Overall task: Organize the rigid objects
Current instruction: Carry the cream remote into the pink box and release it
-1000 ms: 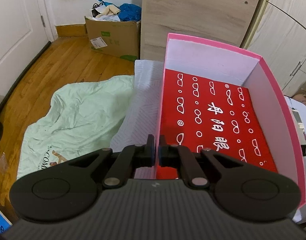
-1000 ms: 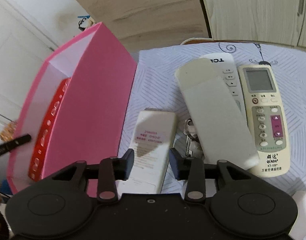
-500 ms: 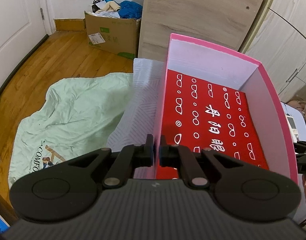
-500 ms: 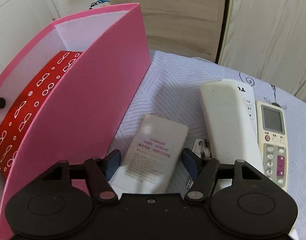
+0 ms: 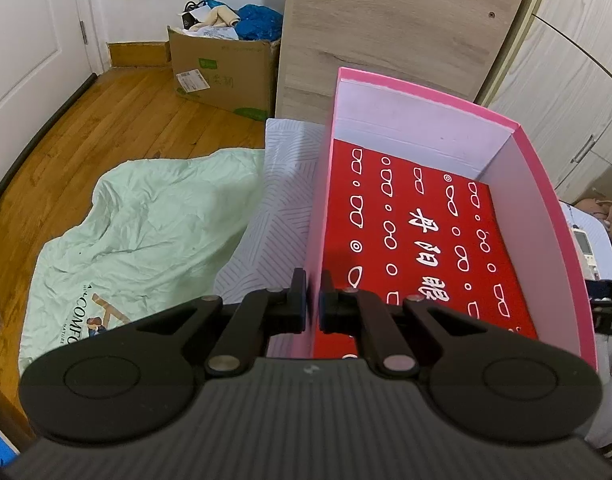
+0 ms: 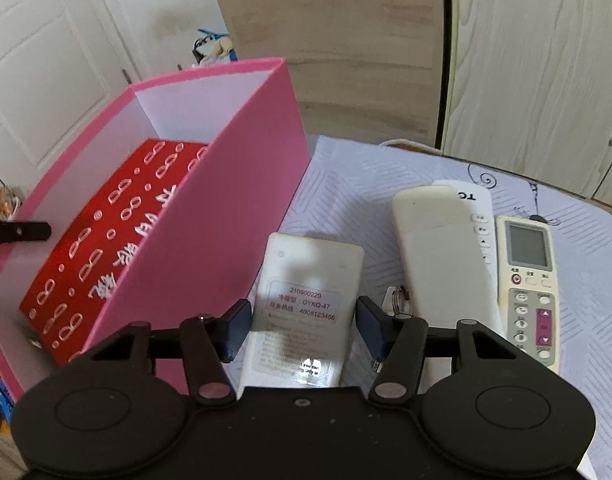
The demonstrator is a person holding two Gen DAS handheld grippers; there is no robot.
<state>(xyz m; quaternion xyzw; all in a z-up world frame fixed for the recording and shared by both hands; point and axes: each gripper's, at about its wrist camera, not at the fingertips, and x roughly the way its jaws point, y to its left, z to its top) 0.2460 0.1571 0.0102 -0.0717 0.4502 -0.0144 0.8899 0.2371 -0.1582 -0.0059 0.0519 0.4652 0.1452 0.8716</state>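
Left tongs (image 5: 312, 300) clenched on pink box (image 5: 320, 208) wall; right tongs (image 6: 304, 330) closing, straddling remote (image 6: 306, 304) unpressed

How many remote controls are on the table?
3, maybe more hidden: a white face-down remote with a label between the right jaws, a long cream remote beside it, and a screen-and-buttons remote farthest right.

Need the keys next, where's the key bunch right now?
Right wrist view: the keys lie on the tablecloth between the label-side-up remote and the long white remote.
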